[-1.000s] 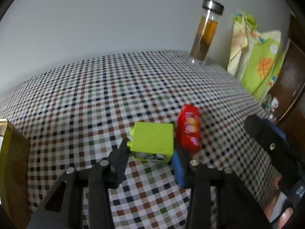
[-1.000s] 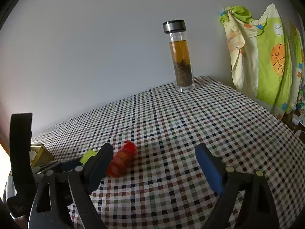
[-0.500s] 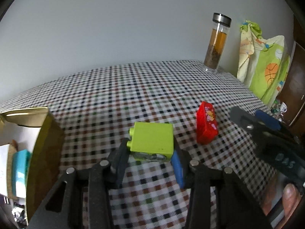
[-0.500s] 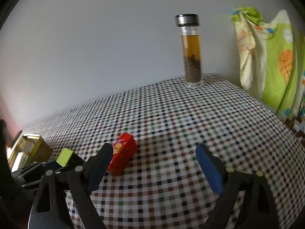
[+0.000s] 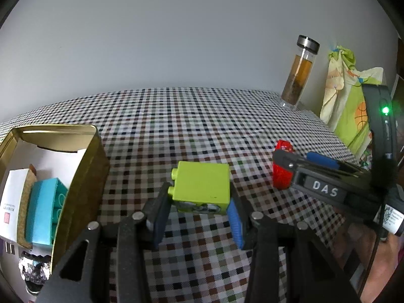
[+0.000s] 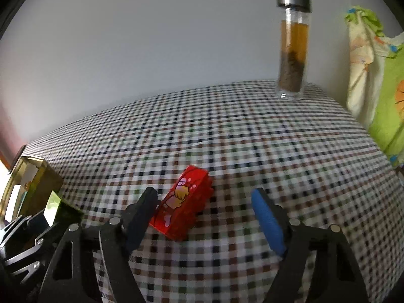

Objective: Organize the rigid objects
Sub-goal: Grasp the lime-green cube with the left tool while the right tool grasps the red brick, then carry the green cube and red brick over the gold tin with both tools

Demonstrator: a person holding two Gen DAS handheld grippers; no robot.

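Observation:
My left gripper [image 5: 197,217] is shut on a lime green block [image 5: 202,186] and holds it above the checked tablecloth, just right of an open gold tin [image 5: 93,166]. A teal block [image 5: 43,214] lies inside the tin. A red printed block [image 6: 184,204] lies on the cloth between the fingers of my right gripper [image 6: 204,214]. Its jaws are closing: the black finger [image 6: 141,214] is close beside the block and the blue pad [image 6: 267,219] is still well apart from it. In the left wrist view the right gripper [image 5: 295,157] hides part of the red block [image 5: 282,169].
A tall glass bottle [image 6: 293,43] with brown liquid stands at the table's far right corner. A yellow-green cloth [image 6: 378,75] hangs past the right edge. The tin [image 6: 32,189] stands at the left edge, with a sequinned object [image 5: 32,270] below it. A white wall backs the table.
The left gripper carried the green block leftwards, bringing the tin into view. The right gripper moved in on the red block, which now lies between its narrowing jaws.

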